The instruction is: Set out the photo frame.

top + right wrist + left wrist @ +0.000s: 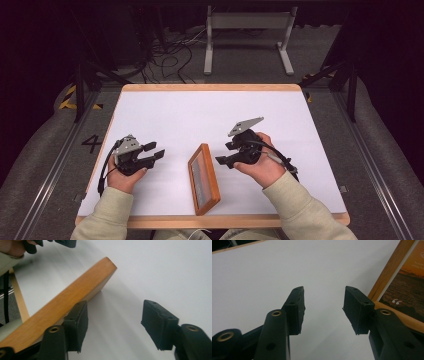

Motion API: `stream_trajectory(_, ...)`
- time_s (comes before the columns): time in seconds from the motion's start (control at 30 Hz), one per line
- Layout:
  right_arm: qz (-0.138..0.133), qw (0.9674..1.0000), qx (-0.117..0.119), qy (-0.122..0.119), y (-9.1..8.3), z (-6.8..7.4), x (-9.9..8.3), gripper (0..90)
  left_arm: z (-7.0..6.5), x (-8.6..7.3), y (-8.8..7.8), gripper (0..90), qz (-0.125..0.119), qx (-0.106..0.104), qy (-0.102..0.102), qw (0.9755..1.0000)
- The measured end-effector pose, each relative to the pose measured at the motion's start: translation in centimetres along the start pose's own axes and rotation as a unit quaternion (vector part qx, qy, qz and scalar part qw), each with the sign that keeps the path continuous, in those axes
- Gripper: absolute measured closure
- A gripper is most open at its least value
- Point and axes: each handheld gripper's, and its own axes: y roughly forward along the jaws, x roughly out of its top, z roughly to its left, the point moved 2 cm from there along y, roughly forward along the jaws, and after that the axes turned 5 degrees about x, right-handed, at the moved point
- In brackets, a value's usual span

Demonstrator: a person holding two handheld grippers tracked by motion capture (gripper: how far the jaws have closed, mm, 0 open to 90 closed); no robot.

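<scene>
Wooden picture frame (pixel 203 178) between both spread tools, its sunset print (pixel 405 293) legible from the left tool (pixel 324 310)

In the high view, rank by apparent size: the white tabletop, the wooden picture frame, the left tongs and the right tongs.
1. White rectangular tabletop with wooden edging, by far the largest.
2. Orange-brown wooden picture frame.
3. Left tongs and right tongs: black, and they look alike in size, so no ranking between them.
</scene>
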Motion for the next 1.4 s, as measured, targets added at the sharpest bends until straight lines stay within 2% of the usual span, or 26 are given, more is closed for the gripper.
stream_trajectory(0.1, 0.01, 0.9998, -0.016, -0.009, -0.6, 0.8, 0.3, 30.6, 0.0, 0.0, 0.0, 51.9, 0.002, -0.001, -0.003, 1.0)
stream_trajectory(0.17, 0.011, 0.9997, -0.016, -0.014, -1.0, 1.3, 0.5, 29.0, -0.1, 0.0, 0.1, 51.9, 0.002, -0.001, -0.003, 1.0)
stream_trajectory(0.37, 0.008, 0.9998, -0.006, -0.02, -1.7, 2.6, 1.0, 27.4, -0.1, 0.0, 0.1, 51.7, 0.004, -0.002, -0.001, 1.0)
stream_trajectory(0.57, 0.018, 0.9996, 0.002, -0.021, -1.7, 3.5, 1.2, 27.3, -0.2, 0.0, 0.1, 51.4, 0.006, -0.004, 0.0, 1.0)
stream_trajectory(0.63, 0.02, 0.9996, 0.007, -0.019, -1.5, 3.8, 1.3, 25.4, -0.2, 0.0, 0.1, 51.3, 0.006, -0.005, 0.0, 1.0)
stream_trajectory(0.67, 0.023, 0.9995, 0.01, -0.021, -1.2, 4.0, 1.3, 19.8, -0.2, 0.0, 0.1, 51.3, 0.005, -0.005, 0.0, 1.0)
stream_trajectory(0.83, 0.027, 0.9993, 0.015, -0.022, -0.5, 4.6, 1.5, 12.6, -0.2, 0.0, 0.1, 51.2, 0.006, -0.005, 0.0, 1.0)
stream_trajectory(0.97, 0.031, 0.9991, 0.02, -0.02, 0.0, 4.8, 1.6, 11.6, -0.2, 0.0, 0.1, 51.2, 0.006, -0.006, 0.0, 1.0)
stream_trajectory(1.13, 0.05, 0.9982, 0.026, -0.018, 1.2, 4.9, 1.4, 10.6, -0.3, 0.0, 0.1, 51.4, 0.008, -0.008, -0.003, 0.9999)
stream_trajectory(1.4, 0.087, 0.9955, 0.037, 0.007, 3.8, 4.8, 0.9, 11.8, -0.2, 0.0, 0.2, 51.5, 0.008, -0.011, -0.004, 0.9999)
